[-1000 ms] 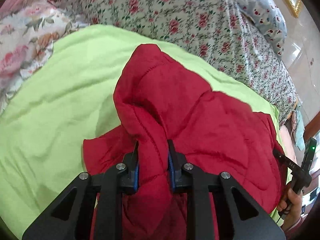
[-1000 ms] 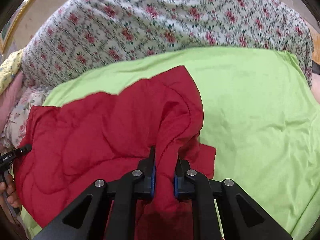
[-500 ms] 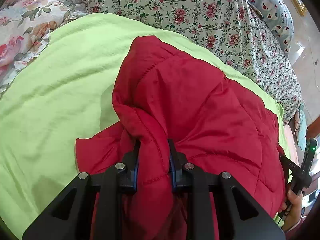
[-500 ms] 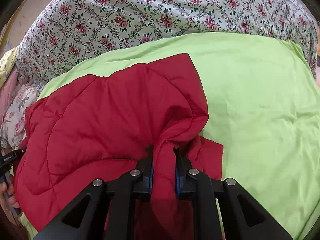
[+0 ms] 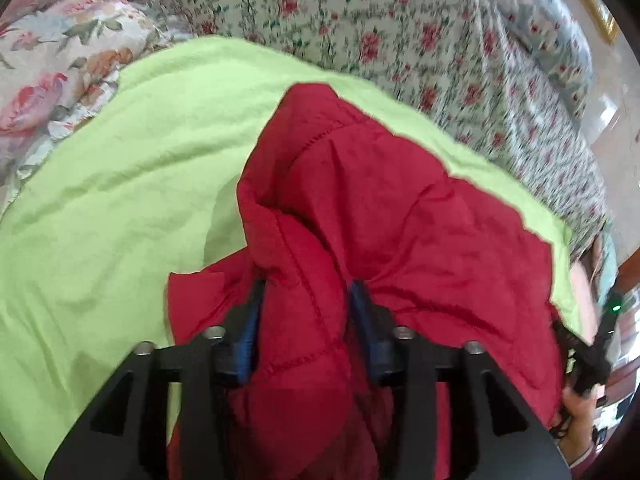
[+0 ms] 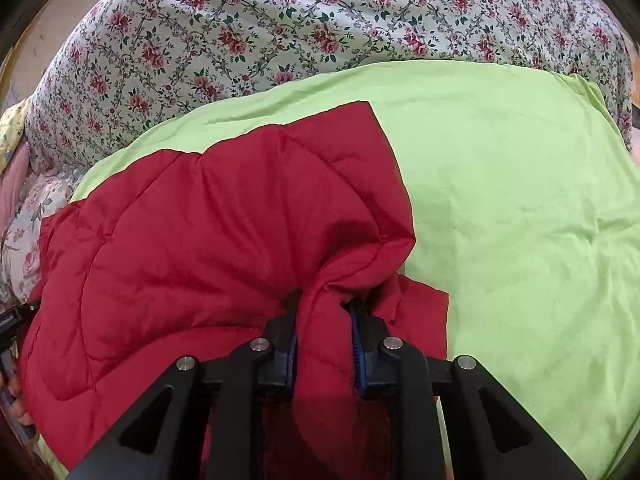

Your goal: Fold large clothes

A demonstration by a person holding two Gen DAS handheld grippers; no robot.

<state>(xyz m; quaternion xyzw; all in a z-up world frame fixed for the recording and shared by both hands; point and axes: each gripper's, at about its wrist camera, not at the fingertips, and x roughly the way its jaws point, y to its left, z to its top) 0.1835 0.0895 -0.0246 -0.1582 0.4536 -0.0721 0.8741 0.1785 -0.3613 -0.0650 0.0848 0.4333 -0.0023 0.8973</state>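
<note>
The left tool (image 5: 306, 300) is pinching a thick bunched fold of the red quilted jacket (image 5: 400, 232) between its blue-padded fingers (image 5: 250, 320), and the right tool (image 6: 324, 320) is clamping another gathered fold of the same garment. From each grip the jacket is spreading forward and sideways, lying partly folded over itself on the lime-green sheet (image 6: 520, 200). Beyond the sheet, the floral bedspread (image 6: 280, 32) is covering the bed.

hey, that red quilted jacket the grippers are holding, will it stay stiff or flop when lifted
The red quilted jacket likely flops: it bunches and droops around the right gripper. The puffy padding bulging in the left gripper suggests it is light for its bulk. Its smooth shell may slip.
</note>
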